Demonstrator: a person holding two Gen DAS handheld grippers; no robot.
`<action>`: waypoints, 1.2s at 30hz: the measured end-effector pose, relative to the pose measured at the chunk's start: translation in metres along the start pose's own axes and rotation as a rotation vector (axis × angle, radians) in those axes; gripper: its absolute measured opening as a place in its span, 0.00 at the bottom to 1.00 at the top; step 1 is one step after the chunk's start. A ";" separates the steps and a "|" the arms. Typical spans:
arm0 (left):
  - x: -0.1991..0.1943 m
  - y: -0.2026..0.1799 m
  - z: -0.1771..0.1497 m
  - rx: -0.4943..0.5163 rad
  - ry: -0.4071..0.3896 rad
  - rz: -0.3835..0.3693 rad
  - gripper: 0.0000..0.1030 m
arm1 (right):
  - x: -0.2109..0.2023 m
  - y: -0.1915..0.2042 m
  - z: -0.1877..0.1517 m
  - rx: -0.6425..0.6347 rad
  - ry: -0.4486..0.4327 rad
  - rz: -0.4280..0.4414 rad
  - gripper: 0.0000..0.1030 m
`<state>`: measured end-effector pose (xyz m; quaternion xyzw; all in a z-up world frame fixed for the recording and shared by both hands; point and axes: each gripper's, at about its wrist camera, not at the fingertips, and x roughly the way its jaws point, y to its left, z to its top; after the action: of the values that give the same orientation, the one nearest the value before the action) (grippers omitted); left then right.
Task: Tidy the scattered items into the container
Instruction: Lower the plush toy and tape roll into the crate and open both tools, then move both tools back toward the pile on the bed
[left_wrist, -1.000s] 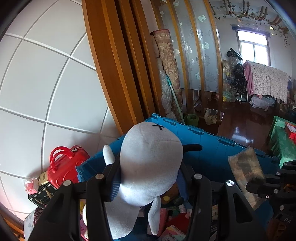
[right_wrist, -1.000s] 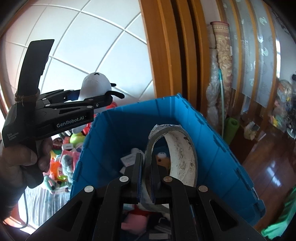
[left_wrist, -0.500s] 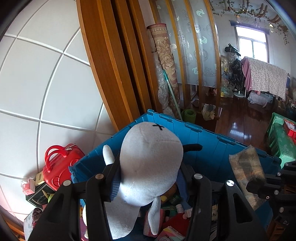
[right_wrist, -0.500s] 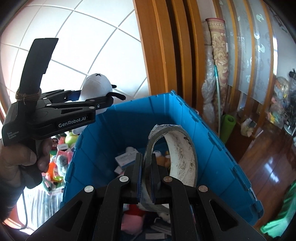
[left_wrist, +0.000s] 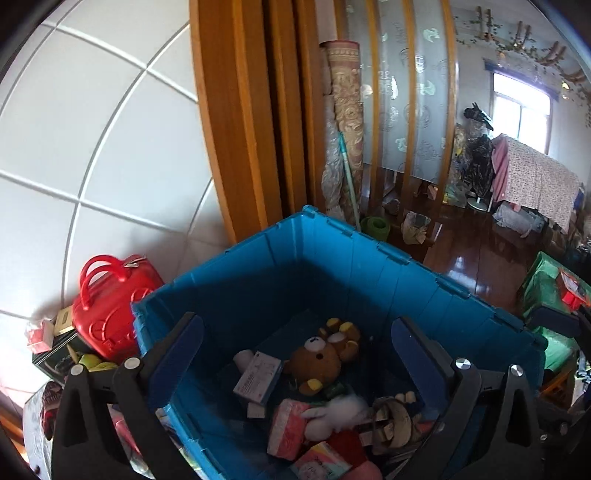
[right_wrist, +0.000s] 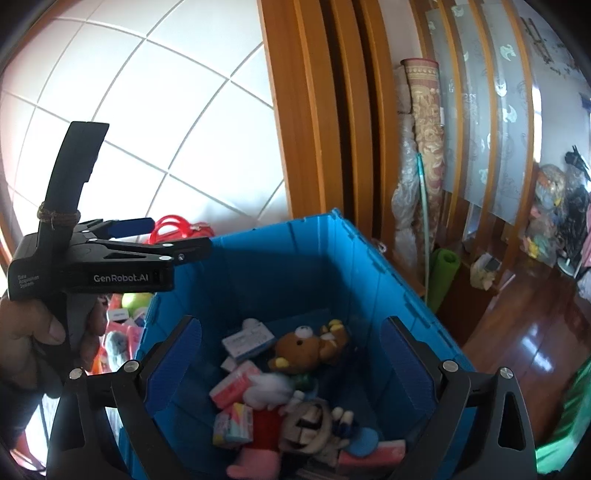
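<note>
Two grippers hang above the blue plastic crate (left_wrist: 369, 266), both spread wide with nothing between their fingers. The left gripper (left_wrist: 295, 354) frames the crate's inside, and directly below its gap lies the white plush toy (left_wrist: 340, 408), on its side among a brown teddy bear (left_wrist: 321, 360), a white carton (left_wrist: 258, 376) and a pink tissue pack (left_wrist: 288, 428). Just right of the white plush, the roll of tape (left_wrist: 391, 424) rests tilted on the heap. From the right gripper (right_wrist: 291, 358) the same pile shows: the white plush toy (right_wrist: 267, 387) left of centre, the roll of tape (right_wrist: 310, 424) nearer and below it. The left gripper (right_wrist: 162, 236) appears there at the left, over the crate's left rim, its fingers parted. A red handbag (left_wrist: 110, 295) sits outside the crate's left wall against the white tiled wall (left_wrist: 92, 147).
</note>
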<state>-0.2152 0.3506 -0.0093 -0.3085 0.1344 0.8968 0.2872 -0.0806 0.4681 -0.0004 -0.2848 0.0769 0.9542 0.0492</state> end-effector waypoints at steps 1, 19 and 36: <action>-0.002 0.004 -0.004 -0.007 0.004 0.011 1.00 | 0.000 0.001 0.000 -0.003 0.001 0.007 0.96; -0.064 0.126 -0.122 -0.180 0.104 0.211 1.00 | 0.008 0.105 -0.001 -0.142 -0.005 0.219 0.99; -0.130 0.247 -0.237 -0.344 0.190 0.372 1.00 | 0.040 0.253 -0.034 -0.321 0.066 0.387 0.99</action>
<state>-0.1659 -0.0017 -0.0946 -0.4052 0.0609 0.9110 0.0469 -0.1303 0.2158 -0.0201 -0.2998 -0.0209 0.9361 -0.1829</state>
